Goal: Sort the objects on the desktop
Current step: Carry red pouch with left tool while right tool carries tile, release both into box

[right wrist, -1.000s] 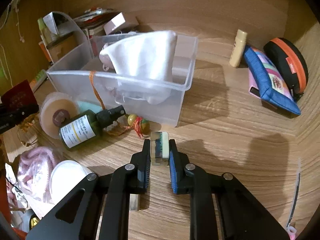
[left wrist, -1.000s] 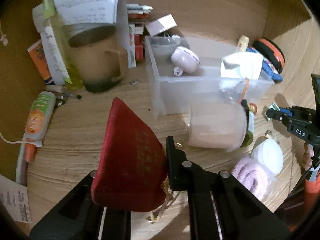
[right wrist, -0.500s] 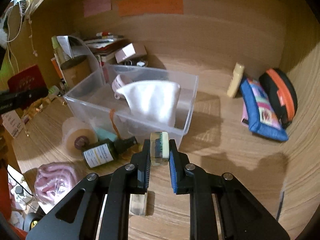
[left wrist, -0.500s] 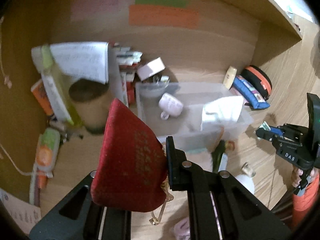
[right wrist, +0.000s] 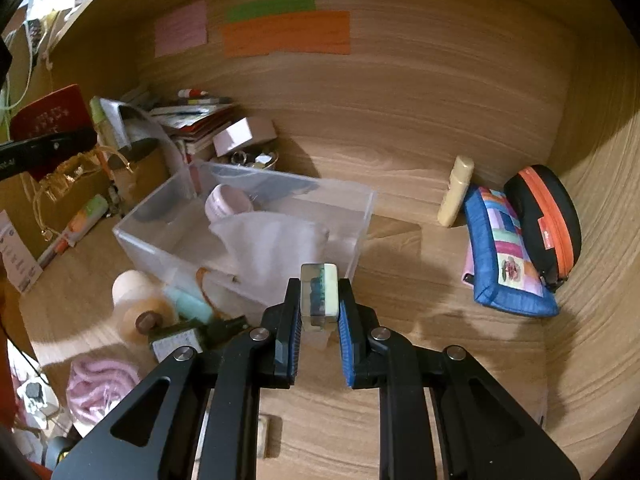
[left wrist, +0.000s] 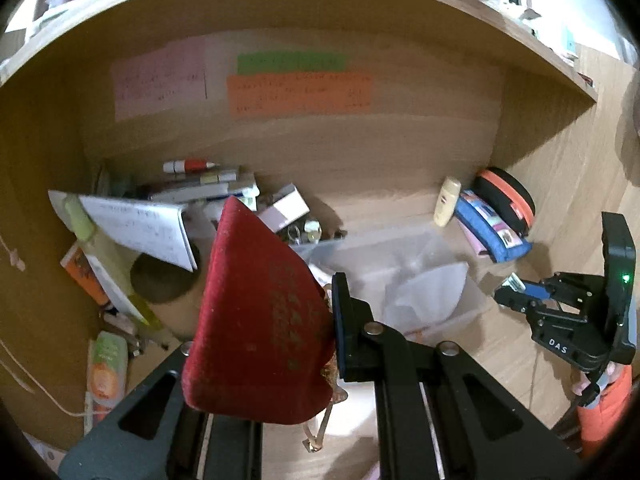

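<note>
- The red pouch (left wrist: 260, 320) is hanging in the jaws of the left gripper (left wrist: 280, 344), lifted above the counter (right wrist: 440, 280) and in front of the clear bin (right wrist: 360, 216); the jaws are closing on its lower part, though the left finger is hidden behind the cloth.
- It is looking soft and light (velvet-like fabric, I think), so it is probably bending and swinging easily; a thin gold cord (left wrist: 320, 432) is dangling below it and could catch on something. Taking it near the gathered neck seems the safest place to me.
- The small block (right wrist: 320, 296), clear with a dark teal and cream layer, is sitting between the jaws of the right gripper (right wrist: 320, 320), which are pressing it from both flat sides. It is appearing stiff and smooth, perhaps slippery, so the flat faces are the right place to hold.
- The bin is already containing a white cloth bag (right wrist: 276, 248) and a pale pink round case (right wrist: 226, 204).
- In front of the bin are lying a round tan jar (right wrist: 140, 308), a dark green bottle (right wrist: 180, 340) and a pink knitted thing (right wrist: 100, 384).
- On the right side a cream tube (right wrist: 456, 190), a blue patchwork pouch (right wrist: 508, 256) and a black-and-orange case (right wrist: 548, 216) are resting near the wall.
- My judgement: both things are being carried toward the bin, not yet released.
</note>
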The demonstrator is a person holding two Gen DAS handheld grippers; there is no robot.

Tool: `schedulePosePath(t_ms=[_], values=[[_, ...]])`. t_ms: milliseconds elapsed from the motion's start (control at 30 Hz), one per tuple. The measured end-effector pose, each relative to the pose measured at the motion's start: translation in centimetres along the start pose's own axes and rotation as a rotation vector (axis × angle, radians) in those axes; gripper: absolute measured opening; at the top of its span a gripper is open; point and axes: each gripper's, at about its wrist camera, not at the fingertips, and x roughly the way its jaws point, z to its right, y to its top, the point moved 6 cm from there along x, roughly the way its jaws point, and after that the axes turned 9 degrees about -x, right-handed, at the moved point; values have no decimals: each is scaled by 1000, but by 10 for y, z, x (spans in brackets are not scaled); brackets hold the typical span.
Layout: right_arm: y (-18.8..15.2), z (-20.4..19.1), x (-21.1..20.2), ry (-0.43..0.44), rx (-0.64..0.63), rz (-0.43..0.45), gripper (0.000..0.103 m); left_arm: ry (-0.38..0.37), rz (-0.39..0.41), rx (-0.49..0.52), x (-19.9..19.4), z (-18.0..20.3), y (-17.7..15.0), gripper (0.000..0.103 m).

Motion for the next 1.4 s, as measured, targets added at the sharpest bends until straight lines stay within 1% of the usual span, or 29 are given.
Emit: schedulePosePath(t_ms=[133,267,533,733,933,1067,1167,1200,1233,1267,1300,1333,1367,1400], values=[[5,3,4,13,16,5,15,5,-4,-27,16,-3,7,11],[7,3,11,28,25,3,15,13,-24,-28,38,-4,8,11],[8,0,32,52,19,-24,15,26,-103,-57,98,-13,-1,11],[4,0,49,67,16,-54,15,49,-147,-68,128,-24,-14,11],[5,-6,66,66,-10,-90,15,52,-183,-60,141,-28,-23,11],[5,-9,77,61,-19,-110,15,66,-182,-28,140,-26,-27,12],[6,-11,79,59,-23,-105,15,69,-187,-8,140,-24,-30,12],[6,-12,79,64,-23,-105,15,70,-192,-1,140,-23,-31,18],[6,-12,79,63,-24,-104,15,70,-197,2,141,-22,-32,27],[7,-13,79,63,-25,-105,15,68,-198,5,142,-22,-32,32],[7,-13,79,66,-25,-106,15,69,-196,10,141,-21,-32,42],[7,-13,79,70,-24,-106,17,78,-183,18,139,-20,-31,52],[7,-14,78,74,-24,-108,20,81,-172,23,137,-20,-31,56],[8,-14,77,74,-25,-108,22,80,-154,34,133,-17,-29,63]])
